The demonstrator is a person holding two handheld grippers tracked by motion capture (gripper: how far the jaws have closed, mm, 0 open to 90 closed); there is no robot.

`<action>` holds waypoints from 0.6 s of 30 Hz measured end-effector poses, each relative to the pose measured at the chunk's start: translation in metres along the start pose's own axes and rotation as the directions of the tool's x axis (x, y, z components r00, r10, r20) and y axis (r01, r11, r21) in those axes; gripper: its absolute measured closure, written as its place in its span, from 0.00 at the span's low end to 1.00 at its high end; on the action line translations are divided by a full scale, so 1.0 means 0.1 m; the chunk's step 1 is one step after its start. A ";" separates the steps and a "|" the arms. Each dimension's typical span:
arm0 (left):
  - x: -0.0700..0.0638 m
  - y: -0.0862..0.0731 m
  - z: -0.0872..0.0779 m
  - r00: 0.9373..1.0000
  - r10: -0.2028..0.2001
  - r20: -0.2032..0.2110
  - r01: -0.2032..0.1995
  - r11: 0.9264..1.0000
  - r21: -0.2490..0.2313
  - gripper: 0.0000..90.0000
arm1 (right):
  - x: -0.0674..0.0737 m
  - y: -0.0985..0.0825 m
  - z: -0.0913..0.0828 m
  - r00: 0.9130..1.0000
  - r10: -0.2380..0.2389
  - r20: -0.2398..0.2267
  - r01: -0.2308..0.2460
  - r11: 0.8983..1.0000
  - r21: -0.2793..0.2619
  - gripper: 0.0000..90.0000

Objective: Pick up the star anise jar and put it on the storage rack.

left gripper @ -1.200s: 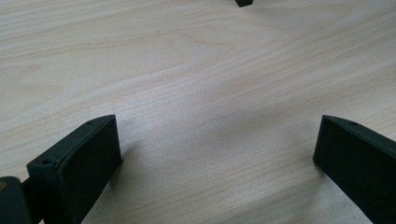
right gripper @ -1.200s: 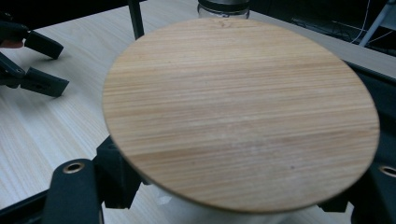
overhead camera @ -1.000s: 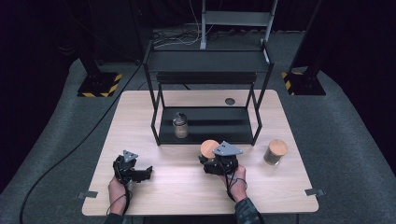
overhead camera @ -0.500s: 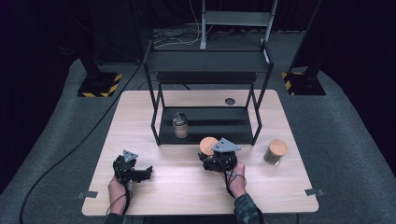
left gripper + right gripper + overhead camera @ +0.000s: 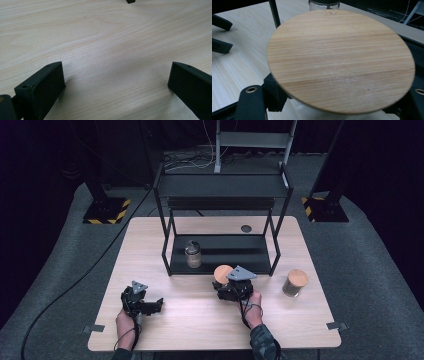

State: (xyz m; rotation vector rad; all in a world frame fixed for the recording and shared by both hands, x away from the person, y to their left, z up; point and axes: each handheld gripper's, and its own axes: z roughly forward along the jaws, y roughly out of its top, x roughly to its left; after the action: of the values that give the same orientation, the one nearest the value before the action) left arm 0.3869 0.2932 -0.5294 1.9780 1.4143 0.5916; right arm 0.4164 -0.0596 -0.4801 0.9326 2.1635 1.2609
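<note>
My right gripper [image 5: 223, 284] is shut on a glass jar with a round wooden lid [image 5: 222, 271], just in front of the black rack's lower shelf [image 5: 225, 255]. In the right gripper view the lid [image 5: 340, 62] covers most of the picture, with the right gripper [image 5: 342, 106] and its black jaws on either side of the jar beneath it. My left gripper [image 5: 159, 304] rests low over the table [image 5: 195, 320] at the front left and points right. In its own view the left gripper [image 5: 117, 82] stands open over bare wood.
A black two-level rack [image 5: 220, 195] stands at the middle back of the table. A glass jar without a wooden lid [image 5: 193, 254] sits on its lower shelf. Another jar with a wooden lid [image 5: 295, 282] stands on the table at the right.
My right gripper with its jar has edged slightly toward the rack. The left gripper has stayed where it was.
</note>
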 end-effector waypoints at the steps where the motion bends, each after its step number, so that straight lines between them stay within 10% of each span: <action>1: 0.00 0.00 0.00 1.000 0.000 0.000 0.000 1.000 0.000 0.00 | -0.01 0.00 0.02 1.000 0.000 -0.001 0.000 1.000 0.004 0.28; 18: 0.00 0.00 0.00 1.000 0.000 0.000 0.000 1.000 0.000 0.00 | -0.07 0.00 0.13 1.000 0.004 0.002 -0.004 1.000 0.014 0.28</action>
State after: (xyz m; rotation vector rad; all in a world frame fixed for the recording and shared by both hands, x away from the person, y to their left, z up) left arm 0.3869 0.2932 -0.5294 1.9783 1.4146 0.5914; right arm 0.4298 -0.0569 -0.4857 0.9441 2.1731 1.2481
